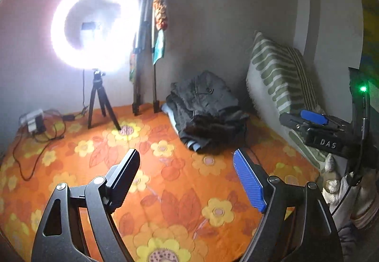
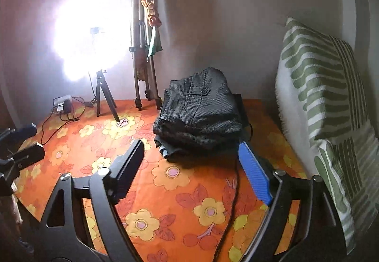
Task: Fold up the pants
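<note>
Both our left gripper [image 1: 187, 180] and right gripper [image 2: 189, 172] hover spread and empty above the flowered bedsheet [image 2: 184, 202], while the soft, limp pants [image 2: 201, 115] lie stacked far ahead by the striped pillow [image 2: 324, 96], probably best pinched at the waistband edge.
</note>
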{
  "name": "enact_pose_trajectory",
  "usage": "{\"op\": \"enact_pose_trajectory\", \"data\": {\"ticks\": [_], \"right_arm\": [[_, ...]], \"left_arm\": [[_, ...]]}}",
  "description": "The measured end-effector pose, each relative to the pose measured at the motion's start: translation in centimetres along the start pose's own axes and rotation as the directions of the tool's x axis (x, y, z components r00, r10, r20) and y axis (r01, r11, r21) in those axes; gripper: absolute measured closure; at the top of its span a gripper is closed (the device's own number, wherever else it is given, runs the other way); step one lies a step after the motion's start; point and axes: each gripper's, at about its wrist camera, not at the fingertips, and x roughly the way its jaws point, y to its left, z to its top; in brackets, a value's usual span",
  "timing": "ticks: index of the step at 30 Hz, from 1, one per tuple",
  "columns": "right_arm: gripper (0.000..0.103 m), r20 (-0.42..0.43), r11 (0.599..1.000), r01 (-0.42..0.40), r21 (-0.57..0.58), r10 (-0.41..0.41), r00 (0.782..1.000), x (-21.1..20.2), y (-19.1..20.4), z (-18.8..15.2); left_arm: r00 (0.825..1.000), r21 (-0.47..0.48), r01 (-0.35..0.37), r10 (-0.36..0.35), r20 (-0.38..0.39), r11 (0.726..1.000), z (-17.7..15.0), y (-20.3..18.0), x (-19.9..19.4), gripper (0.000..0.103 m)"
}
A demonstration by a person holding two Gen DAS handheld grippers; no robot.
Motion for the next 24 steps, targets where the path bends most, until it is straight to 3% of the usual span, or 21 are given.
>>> {"op": "enact_pose_trajectory", "data": {"ticks": [5,9,12,18,24], "right_arm": [[0.015,-0.005,0.999,0.034,0.040,-0.034,0.999,-0.9,0.1,-1.2],[0.015,0.015,0.997,0.074,0.029,-0.075,0.997,-1.5,0.8,-2.4],[0.005,0.029,0.997,0.065,0.041,-0.067,0.997,-2.0,1.3,-3.1],[0.005,0.078,0.996,0.087,0.009,-0.087,0.993,-2.4,2.6,-4.6],[0.004,0.067,0.996,0.090,-0.004,-0.089,0.994,-1.3,3.0,-5.6]], "left_arm": [[1.000,-0.024,0.001,-0.001,-0.008,1.000,-1.3,0.8,-0.3,0.022],[0.999,0.005,-0.042,0.042,-0.009,0.999,-2.3,0.9,-0.6,0.022],[0.998,0.008,-0.049,0.049,-0.035,0.999,-3.0,1.0,-0.6,0.022],[0.994,0.019,-0.099,0.100,-0.034,0.995,-4.2,1.2,-1.6,0.022],[0.989,0.020,-0.144,0.145,-0.034,0.989,-5.0,2.0,-2.0,0.021]]}}
